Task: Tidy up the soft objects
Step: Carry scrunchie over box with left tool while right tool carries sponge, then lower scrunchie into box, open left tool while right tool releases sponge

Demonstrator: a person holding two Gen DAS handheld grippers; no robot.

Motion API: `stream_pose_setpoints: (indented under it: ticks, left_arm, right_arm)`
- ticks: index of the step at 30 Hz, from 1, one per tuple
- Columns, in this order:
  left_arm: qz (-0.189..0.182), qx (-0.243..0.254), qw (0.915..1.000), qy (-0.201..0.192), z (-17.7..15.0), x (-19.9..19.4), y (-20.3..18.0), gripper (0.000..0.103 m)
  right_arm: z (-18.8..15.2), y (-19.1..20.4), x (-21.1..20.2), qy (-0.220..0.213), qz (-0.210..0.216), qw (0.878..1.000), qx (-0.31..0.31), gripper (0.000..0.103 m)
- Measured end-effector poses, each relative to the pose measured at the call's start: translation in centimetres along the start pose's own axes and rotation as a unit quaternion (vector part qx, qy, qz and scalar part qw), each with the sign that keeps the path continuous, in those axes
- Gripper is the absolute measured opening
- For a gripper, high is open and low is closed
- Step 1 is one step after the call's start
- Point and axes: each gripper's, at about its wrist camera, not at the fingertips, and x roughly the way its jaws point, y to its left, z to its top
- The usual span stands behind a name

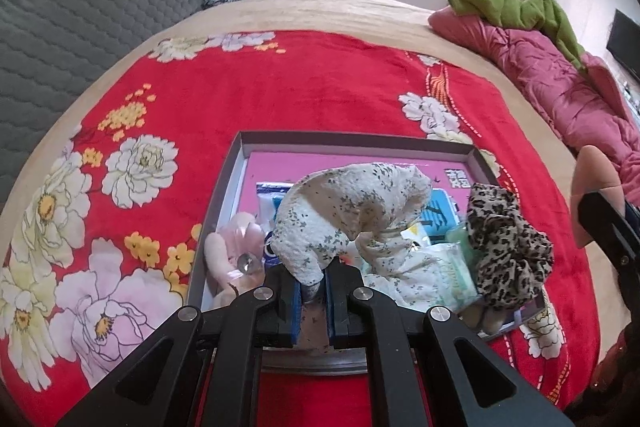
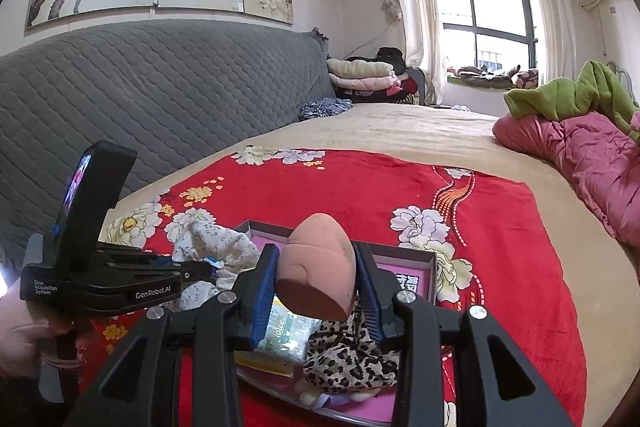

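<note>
A grey shallow box [image 1: 352,139] with a pink bottom lies on the red flowered blanket. My left gripper [image 1: 313,291] is shut on a cream floral scrunchie [image 1: 352,211], which hangs over the box. In the box lie a leopard-print scrunchie [image 1: 508,247], a pink fuzzy hair piece [image 1: 234,255] and a tissue pack [image 1: 448,267]. My right gripper [image 2: 320,287] is shut on a peach egg-shaped sponge [image 2: 320,267] above the box [image 2: 430,267], over the leopard scrunchie [image 2: 352,359] and tissue pack [image 2: 286,331]. The left gripper [image 2: 200,269] with the floral scrunchie [image 2: 216,247] shows at the left of the right wrist view.
The red blanket [image 1: 280,95] covers a beige bed. A grey quilted headboard [image 2: 140,87] stands at the left. A pink quilt [image 2: 580,155] with a green garment [image 2: 568,95] lies at the right. Folded clothes [image 2: 364,75] are stacked at the far end. A hand [image 2: 20,331] holds the left gripper.
</note>
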Motion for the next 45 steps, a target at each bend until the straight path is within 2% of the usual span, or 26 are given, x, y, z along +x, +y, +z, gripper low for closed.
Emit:
stream_pose_setpoints:
  ticks: [10,15,21,27,29,30,34,36,41,45]
  left_arm:
    - [0.015,-0.014,0.9997,0.015,0.0,1.6,1.1,0.009]
    - [0.025,-0.015,0.9993,0.022,0.0,2.2,1.1,0.009]
    - [0.020,-0.008,0.9995,0.025,-0.1,2.2,0.8,0.012]
    - [0.005,-0.010,0.9996,0.025,-0.1,1.9,0.9,0.027]
    - [0.006,-0.011,0.9996,0.024,-0.1,1.9,0.9,0.040]
    - [0.002,-0.015,0.9996,0.022,0.0,1.8,1.0,0.042]
    - [-0.002,-0.031,0.9994,0.017,0.1,1.4,1.6,0.052]
    - [-0.001,-0.035,0.9993,0.015,0.3,1.2,1.8,0.056]
    - [-0.003,-0.045,0.9990,-0.009,0.4,-0.4,2.3,0.068]
    - [-0.006,-0.042,0.9985,-0.034,0.3,-2.2,2.5,0.075]
  right_arm:
    - [-0.6,-0.3,0.8,0.018,0.004,1.000,0.011,0.039]
    - [-1.7,0.4,2.4,0.057,0.006,0.998,0.001,0.039]
    - [-3.5,0.8,5.1,0.114,-0.025,0.993,-0.015,0.039]
    - [-4.0,0.4,5.5,0.119,-0.036,0.992,-0.008,0.039]
    - [-3.9,0.5,5.4,0.115,-0.032,0.993,-0.011,0.039]
    - [-3.8,0.5,5.3,0.112,-0.032,0.993,-0.012,0.040]
    - [-3.4,0.7,5.0,0.101,-0.025,0.994,-0.015,0.048]
    - [-3.2,0.8,4.8,0.096,-0.021,0.995,-0.016,0.049]
    - [-3.0,0.7,4.4,0.090,-0.021,0.996,-0.015,0.050]
    - [-2.5,0.5,3.5,0.068,-0.021,0.997,-0.008,0.054]
